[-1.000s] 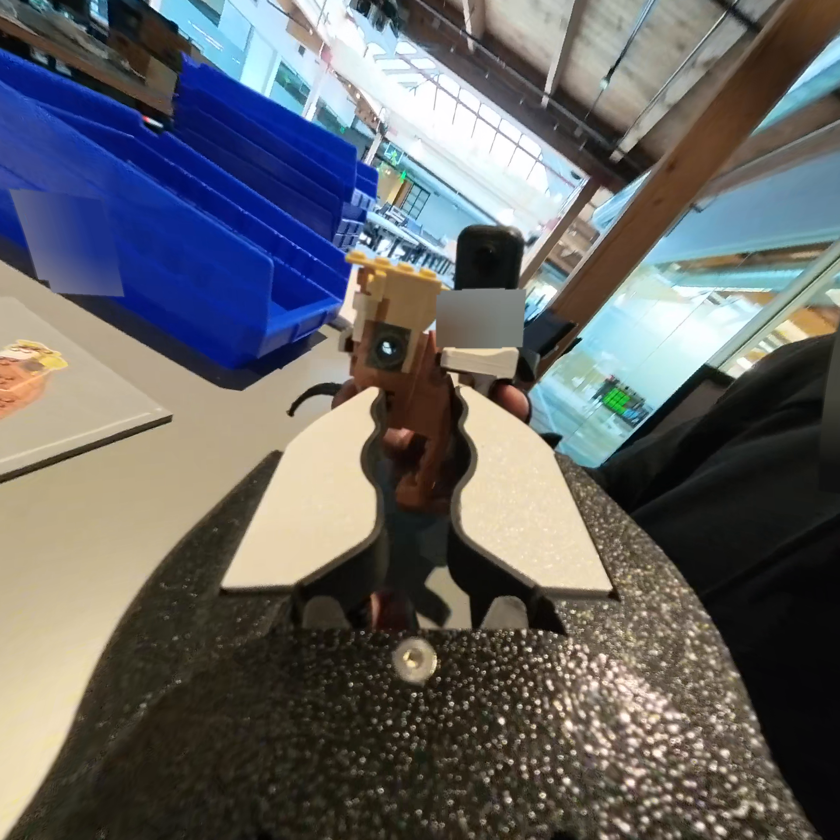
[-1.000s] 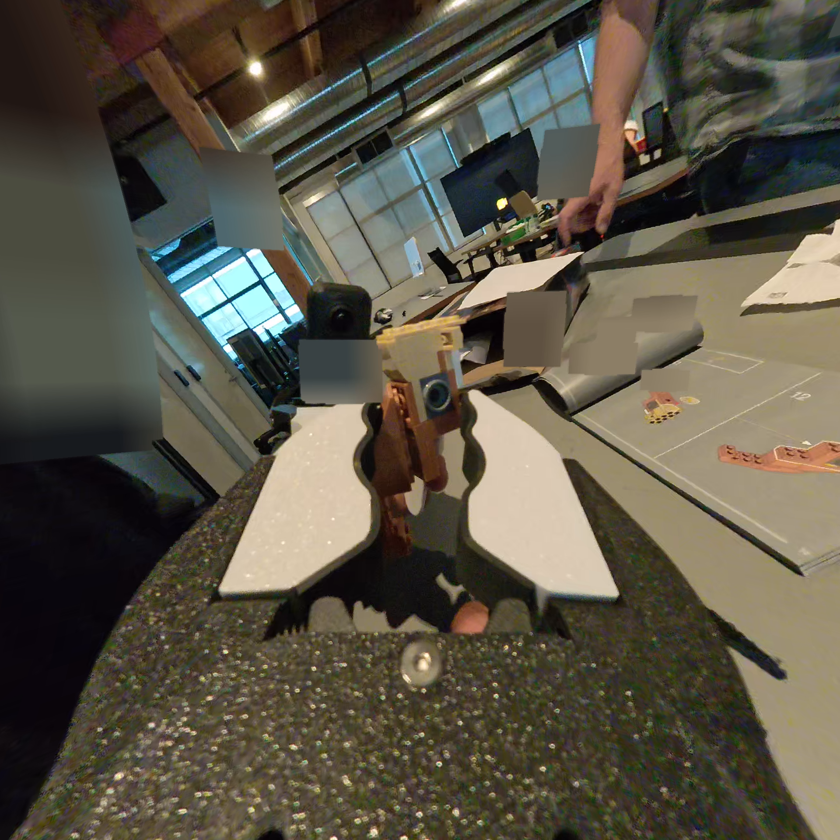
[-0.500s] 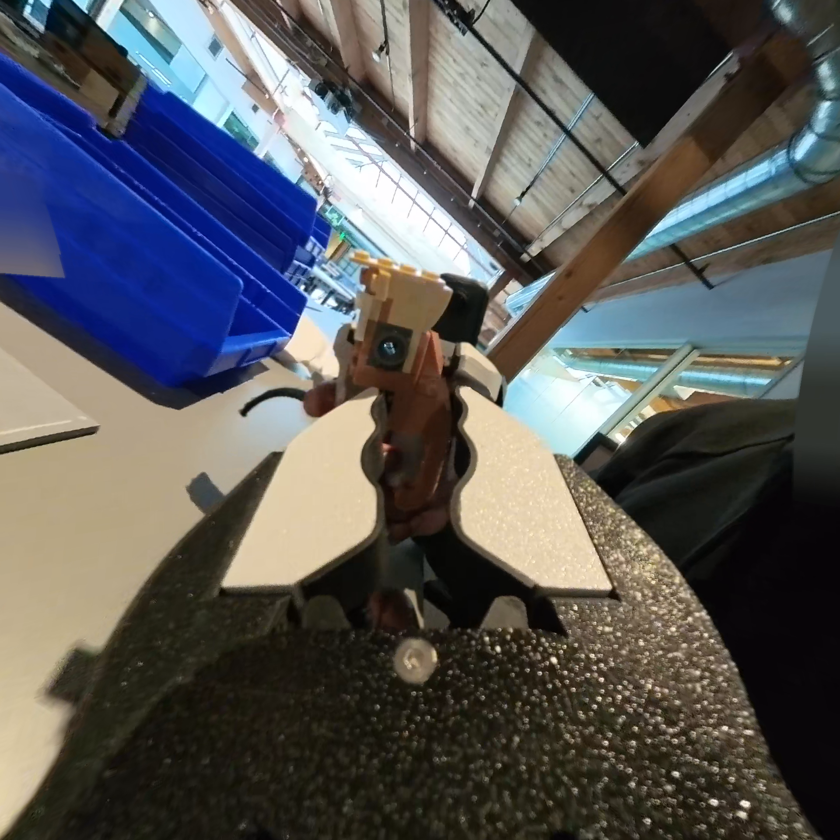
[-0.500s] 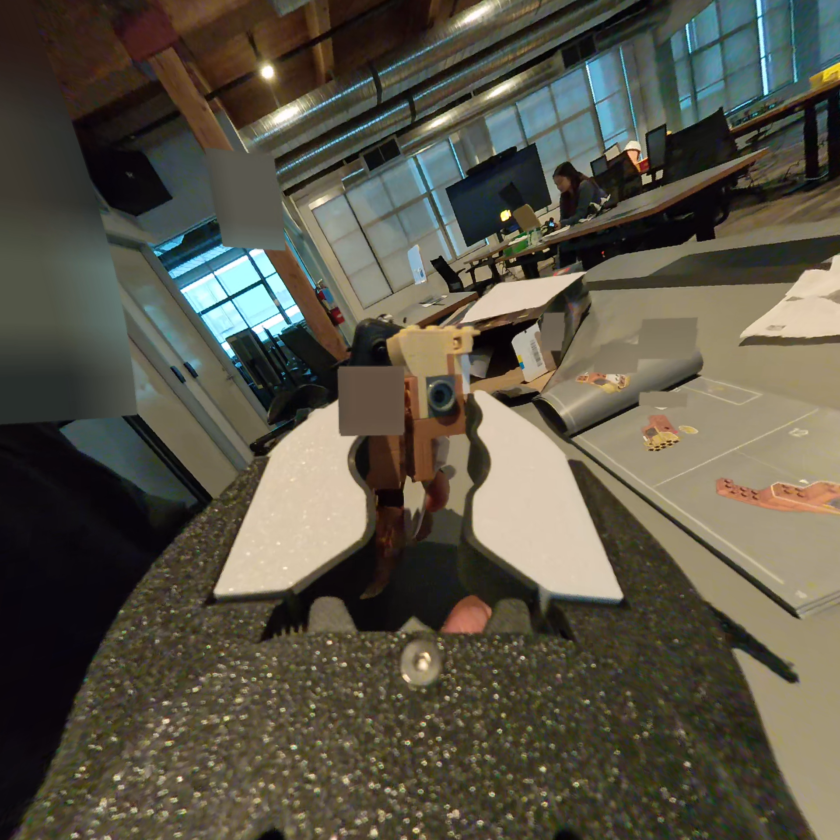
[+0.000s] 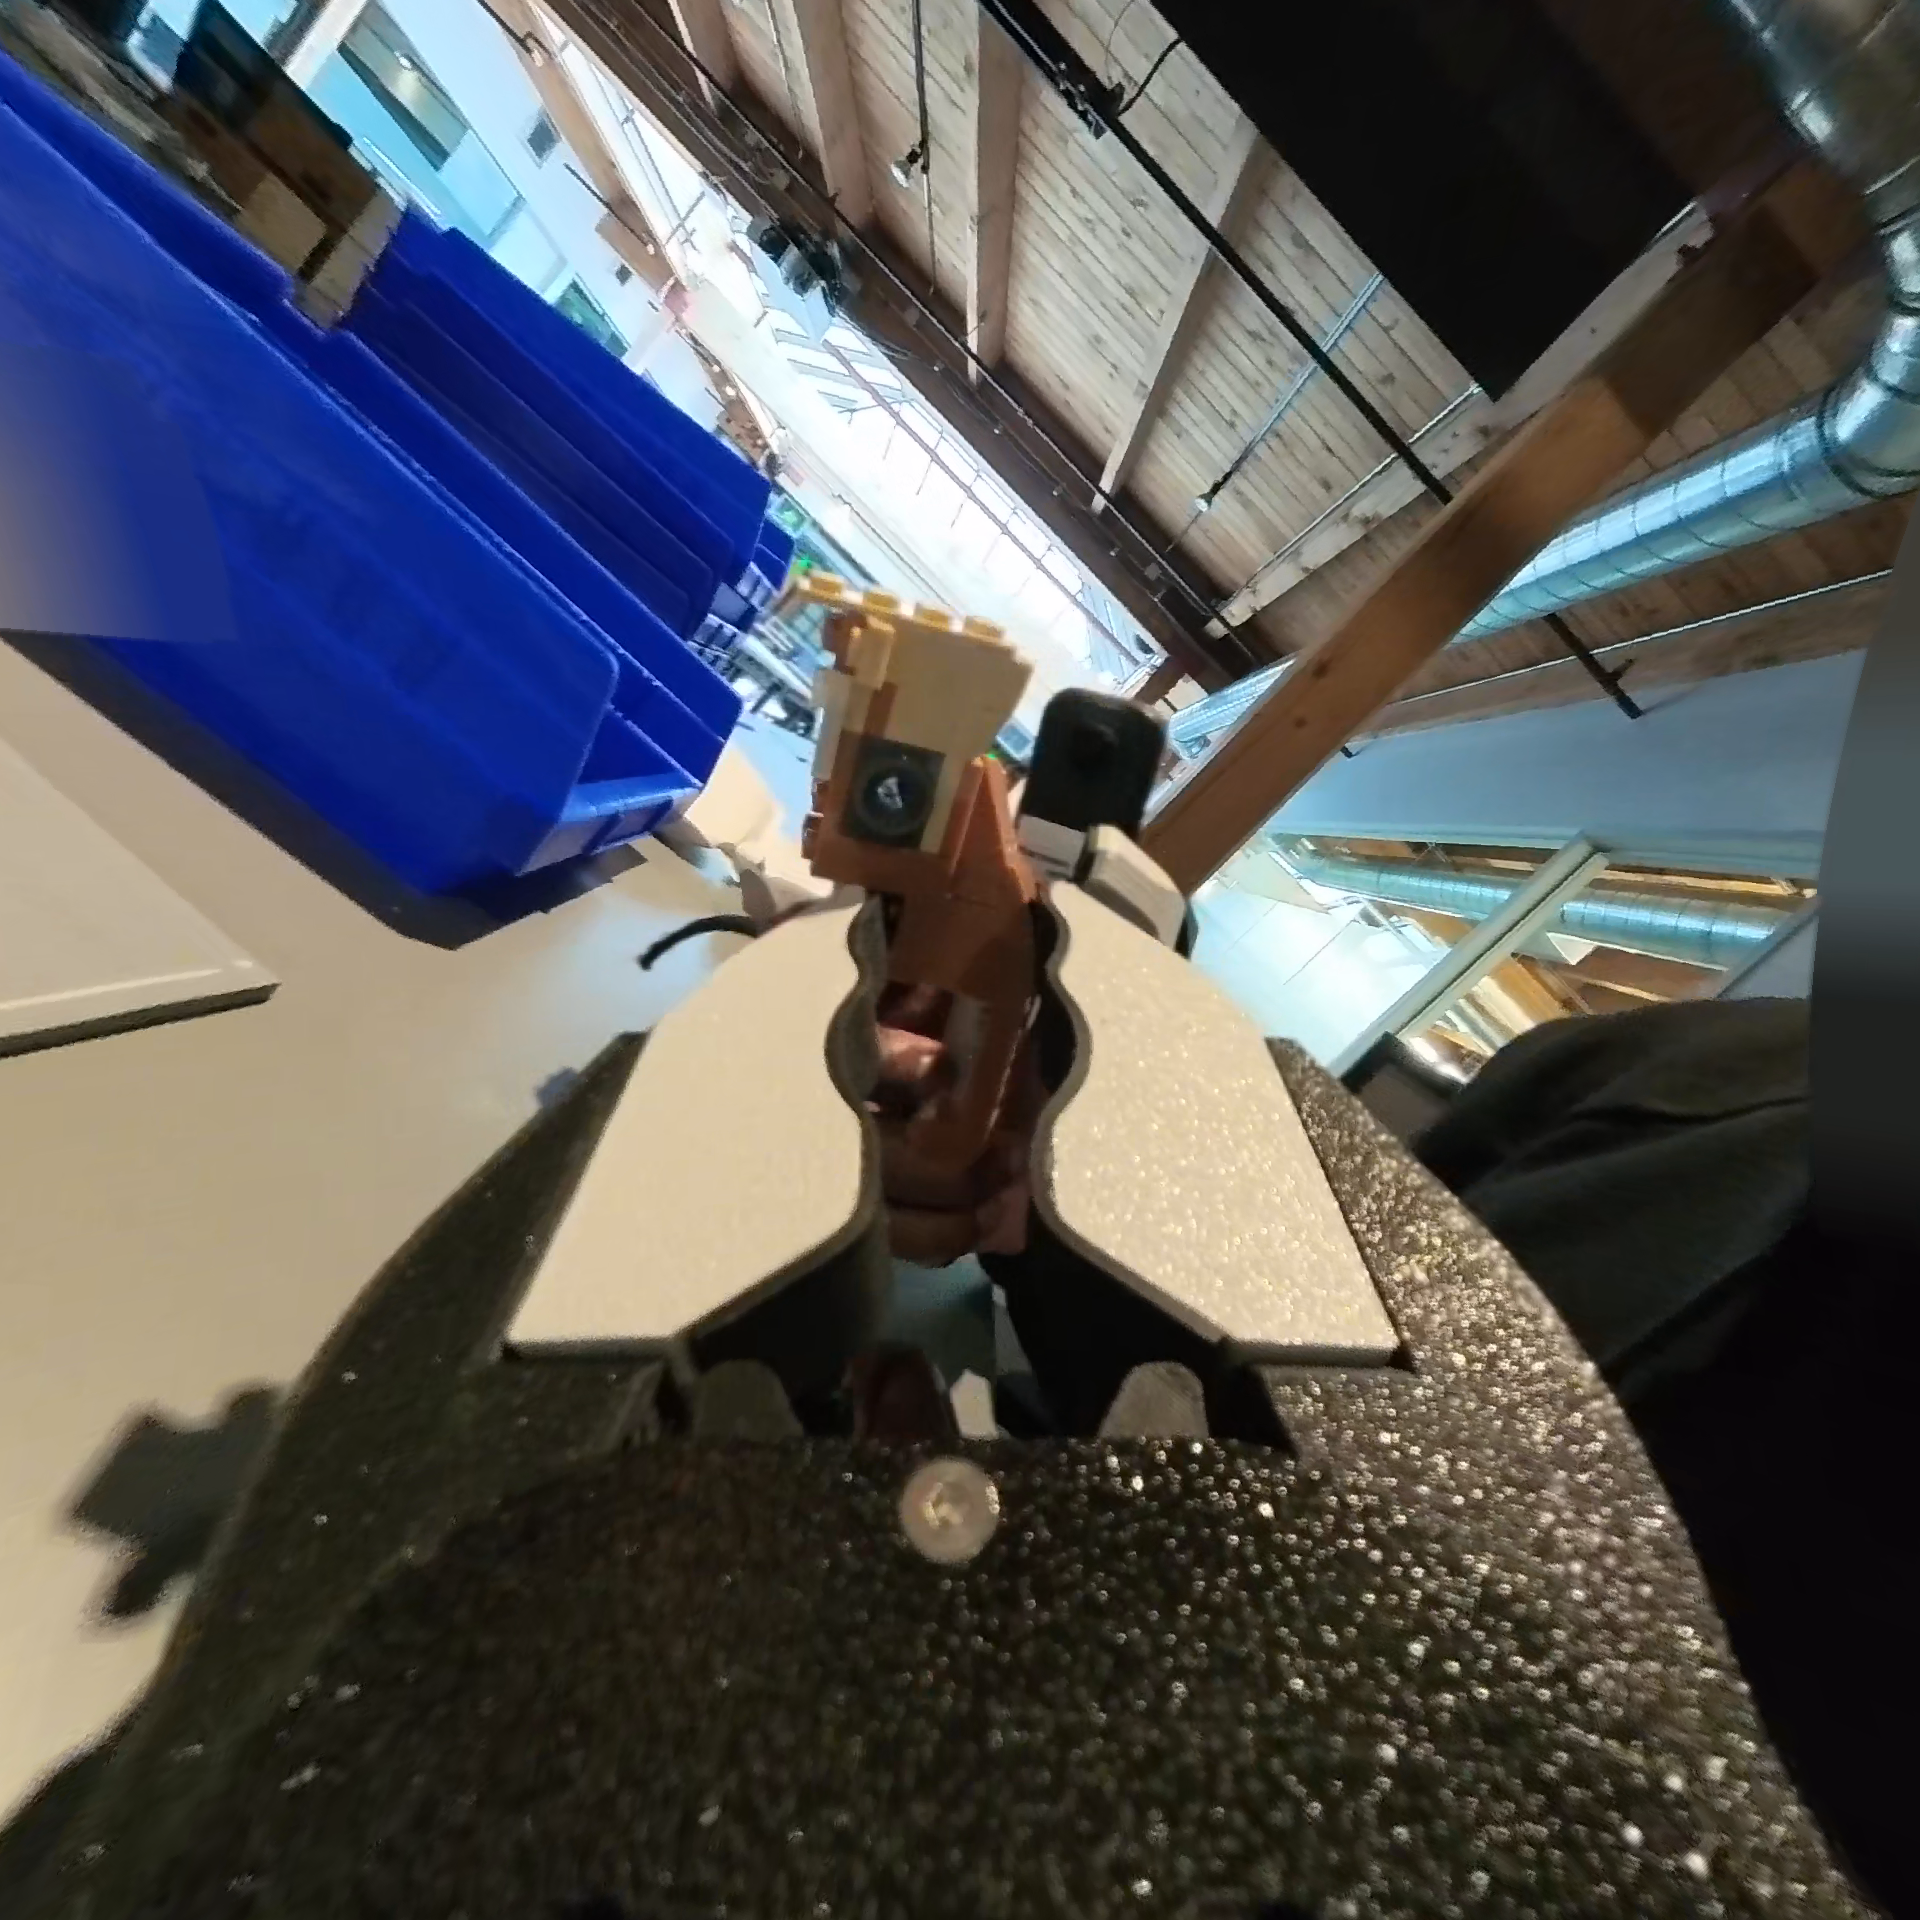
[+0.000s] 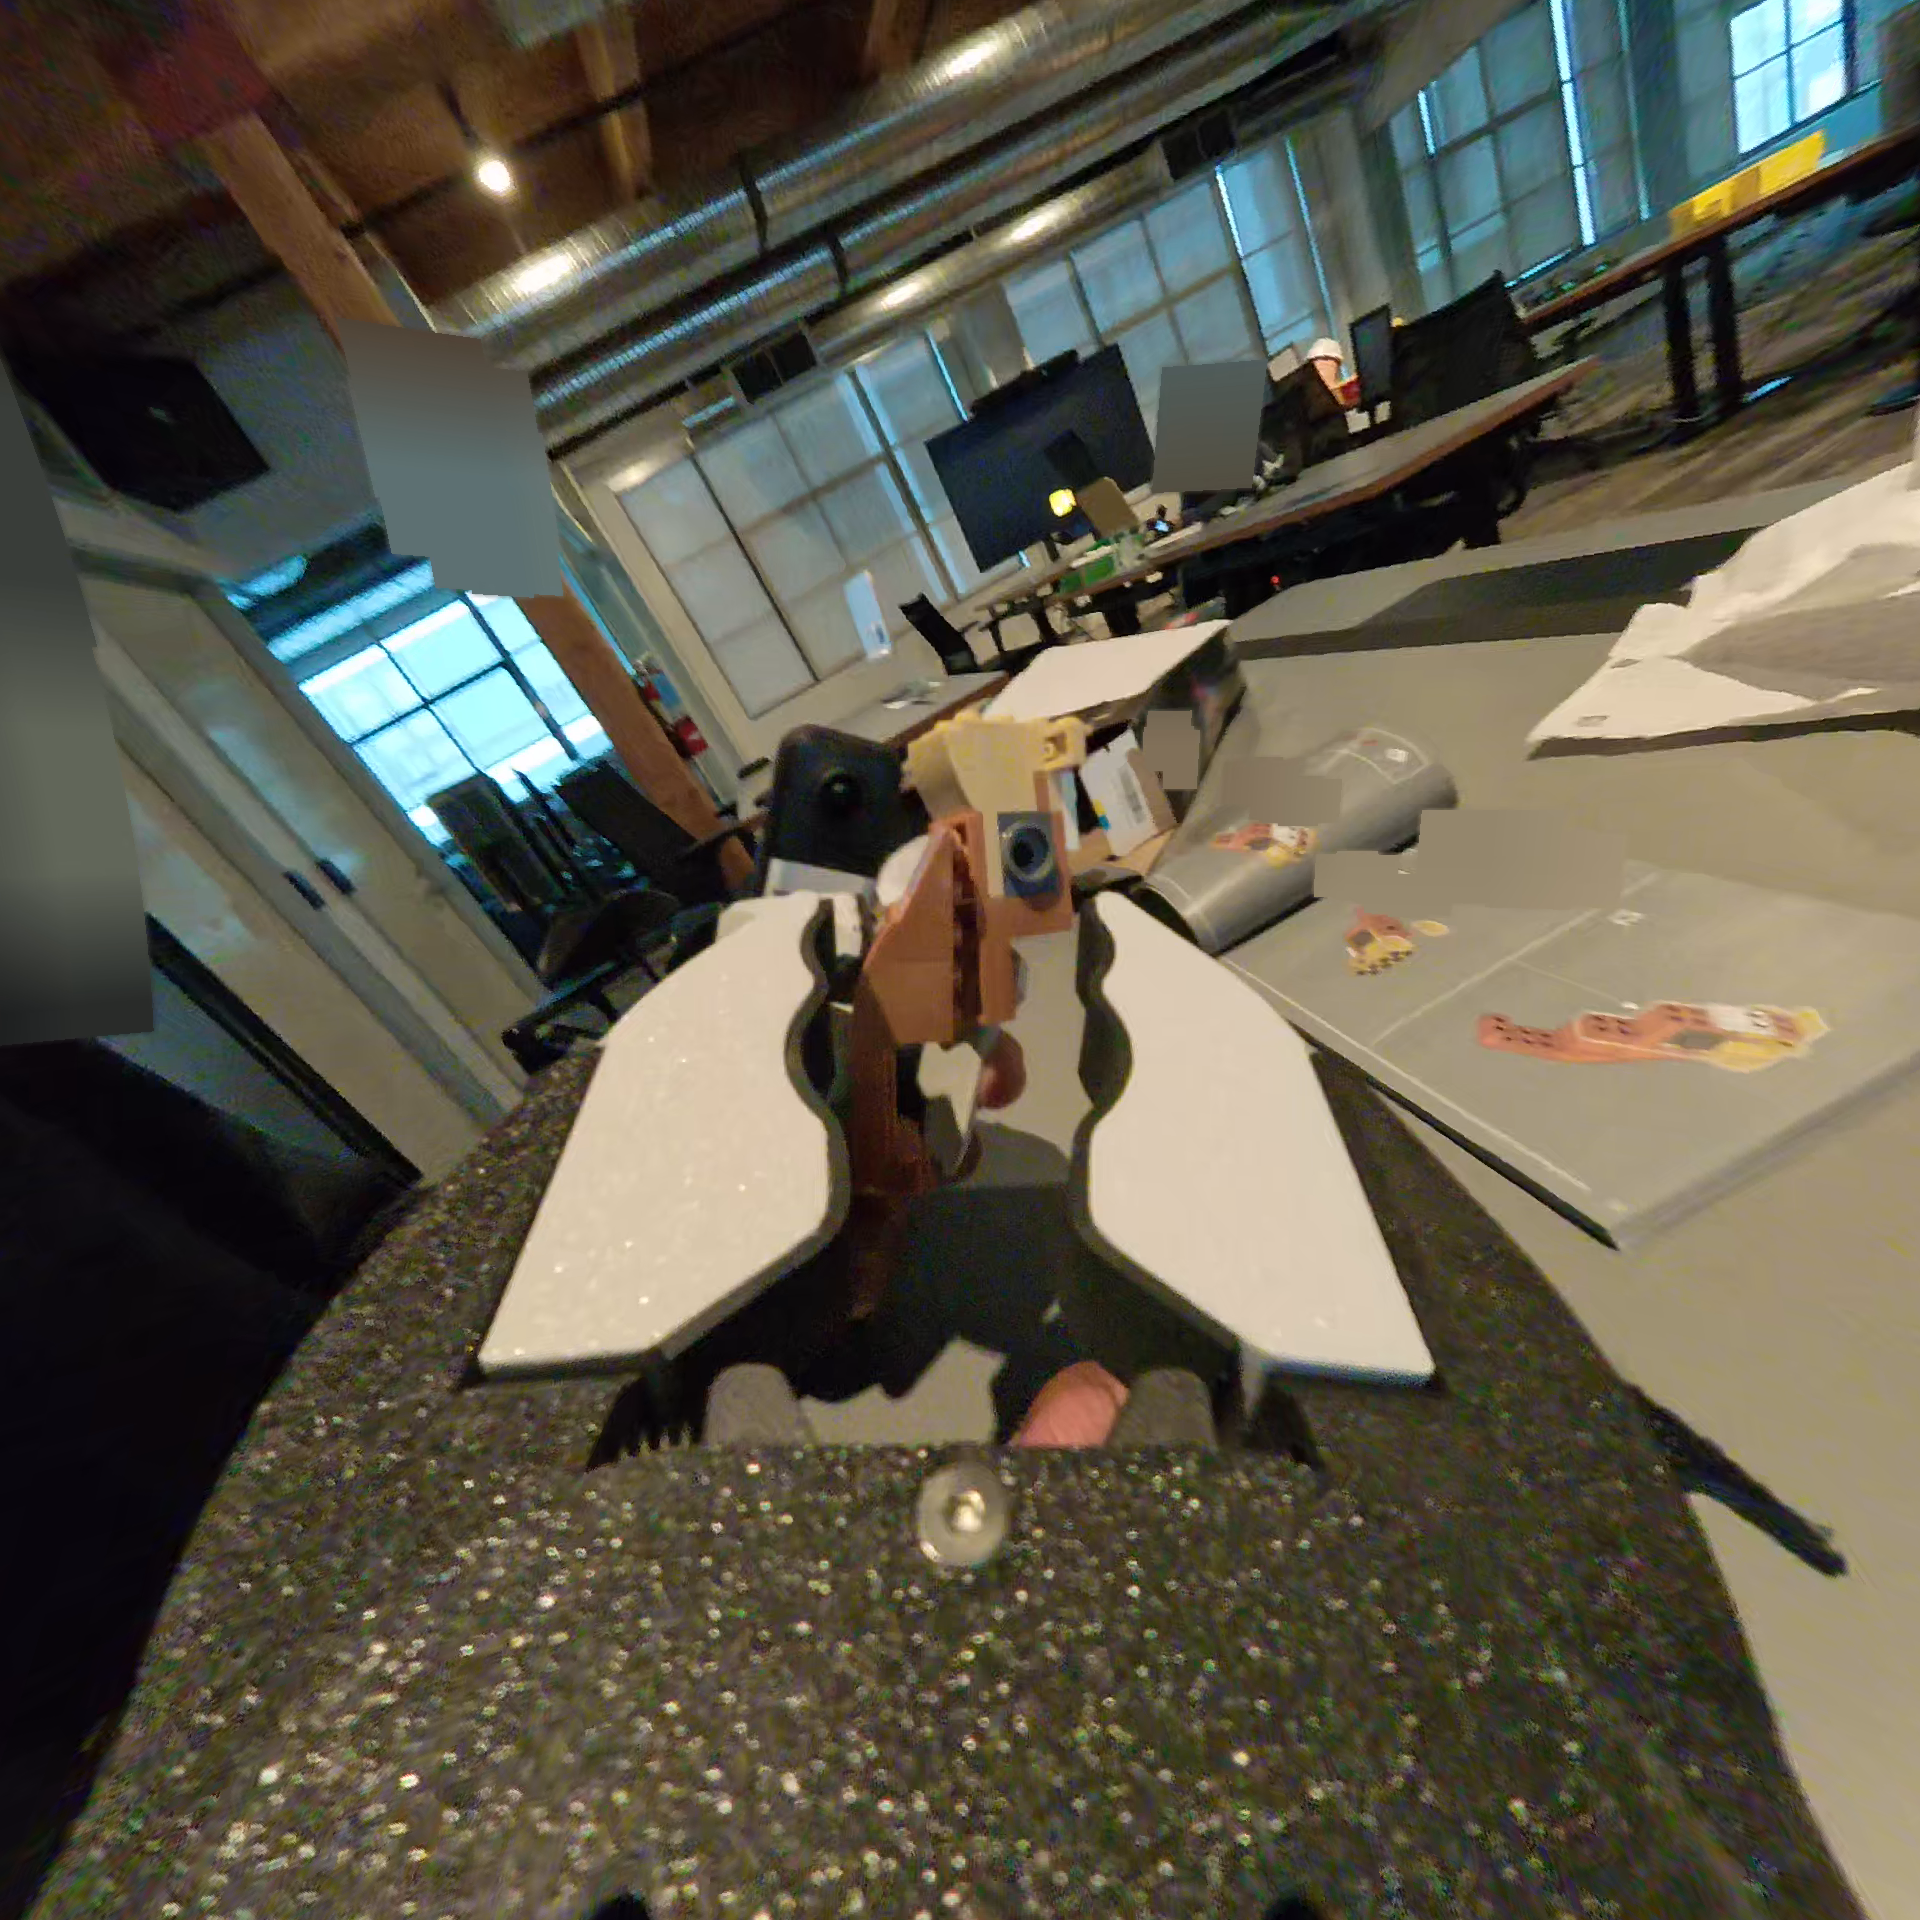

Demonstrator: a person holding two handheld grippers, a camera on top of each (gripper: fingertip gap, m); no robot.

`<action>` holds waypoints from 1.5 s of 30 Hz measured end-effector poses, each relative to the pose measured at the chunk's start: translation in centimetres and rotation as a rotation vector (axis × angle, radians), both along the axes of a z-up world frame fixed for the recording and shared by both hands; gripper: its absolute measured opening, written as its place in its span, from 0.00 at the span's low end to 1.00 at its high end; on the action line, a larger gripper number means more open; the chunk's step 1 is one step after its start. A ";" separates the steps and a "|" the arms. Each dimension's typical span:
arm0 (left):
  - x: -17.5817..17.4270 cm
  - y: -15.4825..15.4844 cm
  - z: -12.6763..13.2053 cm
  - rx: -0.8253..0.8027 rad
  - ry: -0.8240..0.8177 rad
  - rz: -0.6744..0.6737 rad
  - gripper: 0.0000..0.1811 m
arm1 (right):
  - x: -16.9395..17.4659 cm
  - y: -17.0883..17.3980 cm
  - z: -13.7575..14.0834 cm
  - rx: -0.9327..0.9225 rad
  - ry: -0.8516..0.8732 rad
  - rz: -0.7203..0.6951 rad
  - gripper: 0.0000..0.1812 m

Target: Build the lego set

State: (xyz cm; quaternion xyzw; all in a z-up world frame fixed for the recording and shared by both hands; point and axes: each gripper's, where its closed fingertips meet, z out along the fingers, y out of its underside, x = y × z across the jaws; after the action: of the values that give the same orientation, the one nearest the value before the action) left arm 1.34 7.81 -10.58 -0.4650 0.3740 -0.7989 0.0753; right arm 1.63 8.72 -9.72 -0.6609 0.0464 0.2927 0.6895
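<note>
- Left gripper (image 5: 951, 977): jaws clamped on brown-and-tan lego model (image 5: 925, 821), raised above grey table (image 5: 260, 1122).
- Right gripper (image 6: 951, 977): jaws parted; the model (image 6: 956, 935) touches only its left finger.
- Blue bins (image 5: 312, 540): behind, left.
- Instruction booklet (image 6: 1558, 1039): open, right.

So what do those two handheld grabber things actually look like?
Each gripper, left and right, has a speckled black grainy body with one silver screw, plus two flat pale grey fingers with wavy black inner edges. A rounded black camera sits on top. The person wears dark sleeves.

Glossy plastic lego figure (image 5: 920, 831), matt blue plastic bins (image 5: 312, 582) — ribbed metal duct (image 5: 1662, 520), wood beam (image 5: 1455, 582)
</note>
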 end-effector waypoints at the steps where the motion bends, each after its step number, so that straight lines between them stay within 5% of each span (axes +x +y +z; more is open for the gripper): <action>1: 0.2 0.0 -0.1 0.023 0.007 0.017 0.14 | 0.1 -0.2 -0.2 -0.016 -0.025 -0.015 0.23; 8: 1.0 -0.1 -1.2 0.426 0.055 0.212 0.15 | -0.2 -1.0 -1.0 -0.103 -0.116 -0.027 0.11; 15: 1.1 -0.1 -1.5 0.814 0.041 0.372 0.14 | 0.4 -1.2 -1.6 -0.217 -0.109 -0.044 0.15; 22: 1.5 -0.7 -1.7 1.022 0.028 0.441 0.14 | 0.1 -1.2 -2.0 -0.267 -0.035 -0.002 0.12; 45: 1.2 -1.0 -3.3 1.010 0.118 0.293 0.15 | 0.0 -1.0 -3.3 -0.368 -0.195 0.021 0.10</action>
State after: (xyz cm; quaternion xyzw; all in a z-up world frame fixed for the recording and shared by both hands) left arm 2.59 6.80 -13.90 -0.4624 0.6471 -0.4727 0.3795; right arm 1.63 7.74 -13.02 -0.8013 0.0253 0.2213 0.5553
